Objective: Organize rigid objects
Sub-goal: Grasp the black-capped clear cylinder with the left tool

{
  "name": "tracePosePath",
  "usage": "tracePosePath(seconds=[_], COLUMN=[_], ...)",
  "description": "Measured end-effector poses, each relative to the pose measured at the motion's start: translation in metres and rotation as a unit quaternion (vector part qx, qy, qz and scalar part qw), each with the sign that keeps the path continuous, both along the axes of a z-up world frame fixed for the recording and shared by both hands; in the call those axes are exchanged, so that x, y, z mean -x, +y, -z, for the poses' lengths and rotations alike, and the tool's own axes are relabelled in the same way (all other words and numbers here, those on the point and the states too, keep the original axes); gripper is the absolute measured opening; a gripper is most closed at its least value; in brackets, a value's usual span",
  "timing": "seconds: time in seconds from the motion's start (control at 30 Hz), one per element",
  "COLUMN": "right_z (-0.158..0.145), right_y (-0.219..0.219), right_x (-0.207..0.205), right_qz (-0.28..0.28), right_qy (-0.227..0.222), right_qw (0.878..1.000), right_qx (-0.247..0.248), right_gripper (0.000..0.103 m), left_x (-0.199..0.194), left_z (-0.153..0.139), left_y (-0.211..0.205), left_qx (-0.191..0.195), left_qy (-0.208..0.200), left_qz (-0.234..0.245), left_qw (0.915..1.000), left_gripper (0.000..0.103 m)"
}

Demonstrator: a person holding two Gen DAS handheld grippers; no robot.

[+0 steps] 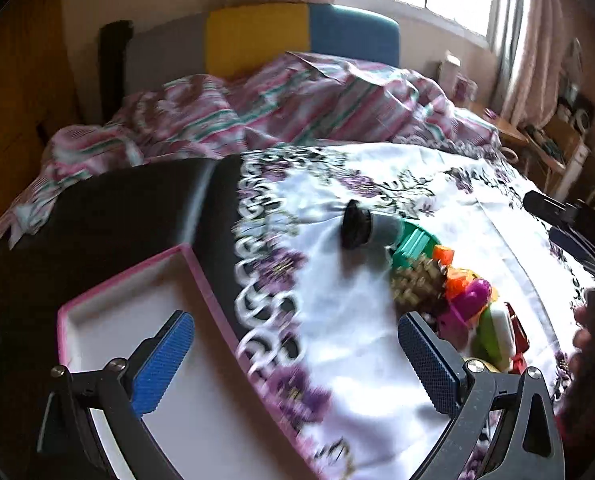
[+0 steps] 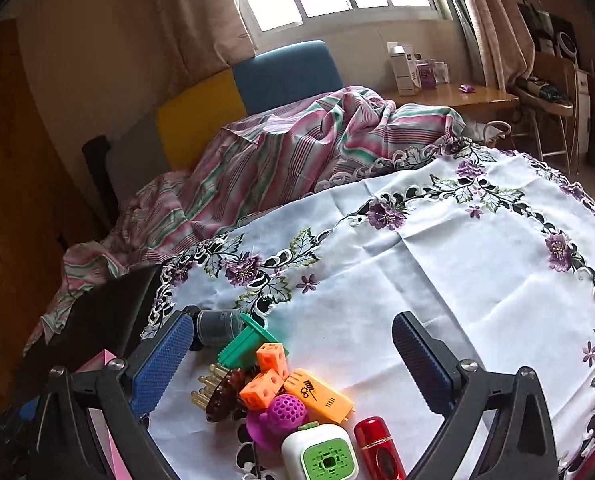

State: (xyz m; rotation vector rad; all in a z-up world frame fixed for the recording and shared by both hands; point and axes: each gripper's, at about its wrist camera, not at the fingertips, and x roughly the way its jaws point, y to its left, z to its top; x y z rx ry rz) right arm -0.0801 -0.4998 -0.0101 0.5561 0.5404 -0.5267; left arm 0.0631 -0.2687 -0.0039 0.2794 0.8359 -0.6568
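1. The left gripper (image 1: 295,360) hangs wide apart with nothing between its blue pads — its left finger over the pink-rimmed white tray (image 1: 97,312), its right finger near the toys.
2. The right gripper (image 2: 293,364) is likewise spread wide and holds nothing.
3. The pile of small toys (image 2: 289,408) lies on the near left of the embroidered white cloth (image 2: 457,264) — orange cubes (image 2: 265,376), a red case (image 2: 379,448), a white-and-green cube (image 2: 319,454).

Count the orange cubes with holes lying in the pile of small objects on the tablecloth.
2. The upper cube sits beside the green piece; the lower cube touches the purple ball. Others may be hidden underneath.
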Motion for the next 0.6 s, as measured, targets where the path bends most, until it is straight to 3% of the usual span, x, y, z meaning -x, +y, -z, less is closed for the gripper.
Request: tracePosePath(seconds=[0.37,0.6], right_z=[0.003,0.007], right_y=[-0.004,-0.012], right_x=[-0.001,0.002], right_qz=[-0.005,0.003], right_qy=[-0.003,-0.011], right_qw=[1.0,0.999], right_qx=[-0.018,-0.044], right_gripper=[0.102,0.102], left_x=[-0.043,-0.065], left_z=[0.023,0.05], left_y=[-0.116,-0.162], left_qx=[-0.052,-0.083], left_qy=[-0.009,0.007], left_qz=[0.061,0.072], left_qw=[0.9967,0.9939], left_gripper=[0.103,0.103])
